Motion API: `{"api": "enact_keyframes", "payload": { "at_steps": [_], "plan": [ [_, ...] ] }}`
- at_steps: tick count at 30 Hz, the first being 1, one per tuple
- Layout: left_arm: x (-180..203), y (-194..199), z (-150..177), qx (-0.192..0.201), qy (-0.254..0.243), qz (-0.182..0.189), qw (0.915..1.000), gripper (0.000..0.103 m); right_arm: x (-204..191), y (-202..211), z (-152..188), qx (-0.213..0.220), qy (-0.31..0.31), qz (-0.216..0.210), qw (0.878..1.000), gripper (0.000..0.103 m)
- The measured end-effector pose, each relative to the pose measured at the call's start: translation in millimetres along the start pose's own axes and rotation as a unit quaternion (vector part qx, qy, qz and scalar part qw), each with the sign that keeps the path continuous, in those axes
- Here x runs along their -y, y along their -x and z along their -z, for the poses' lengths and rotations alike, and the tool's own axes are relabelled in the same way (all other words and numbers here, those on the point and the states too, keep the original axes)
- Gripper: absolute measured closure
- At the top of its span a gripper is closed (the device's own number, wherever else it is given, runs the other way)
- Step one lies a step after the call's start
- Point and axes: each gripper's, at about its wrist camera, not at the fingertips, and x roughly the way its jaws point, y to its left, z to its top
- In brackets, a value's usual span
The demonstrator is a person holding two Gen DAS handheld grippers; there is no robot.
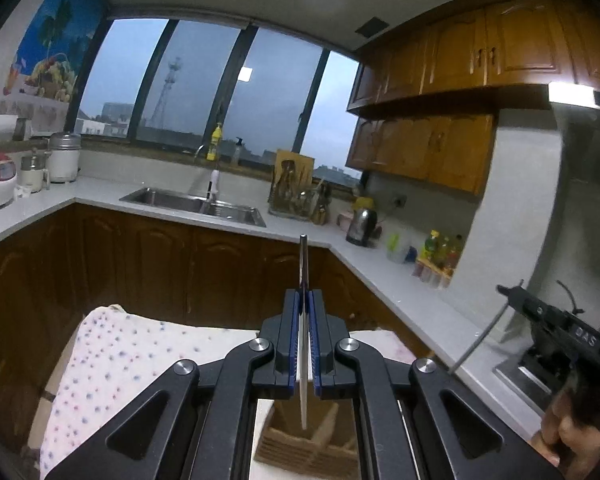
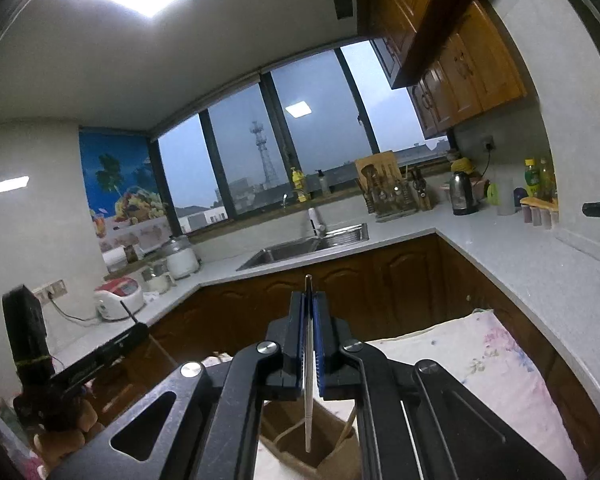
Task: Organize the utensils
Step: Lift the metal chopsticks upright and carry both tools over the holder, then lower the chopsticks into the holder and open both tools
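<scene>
Each gripper is clamped on 1 thin utensil: the left gripper [image 1: 305, 300] holds a knife [image 1: 303, 360], the right gripper [image 2: 309, 304] a chopstick [image 2: 308, 380]. Both tips hang over the wooden holder [image 2: 320, 452]. Lower them straight into a slot, then release slowly

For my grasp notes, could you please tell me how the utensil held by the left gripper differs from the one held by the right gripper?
The left gripper holds a flat, pale white utensil with a dark upper end; the right gripper holds a slim, silvery metal utensil, narrower and rod-like. The white one hangs over a slatted wooden holder; the metal one points into a brown open-topped holder. Both stand nearly upright, clamped between closed blue-padded jaws.
</scene>
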Motion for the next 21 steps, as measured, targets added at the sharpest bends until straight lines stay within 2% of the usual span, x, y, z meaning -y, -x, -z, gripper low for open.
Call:
{"api": "enact_keyframes", "payload": {
  "at_steps": [8,13,17,21],
  "plan": [
    [-10.0,-76.3,48.6,-0.035,0.028,-0.016,0.9989,0.1,13.9,-33.3,41.9,-0.028,-0.004,0.021,0.999,0.099],
    [-17.3,-110.2,59.1,-0.054,0.041,-0.019,0.9975,0.1,25.2,-47.9,65.8,-0.056,-0.021,0.026,0.998,0.099],
    [-21.8,-124.3,61.6,-0.067,0.045,-0.02,0.9965,0.1,32.2,-56.5,79.2,-0.081,-0.034,0.026,0.996,0.099],
    [-22.6,-130.3,70.3,-0.083,0.042,-0.02,0.9955,0.099,34.2,-57.6,79.7,-0.085,-0.037,0.029,0.995,0.098]
  ]
}}
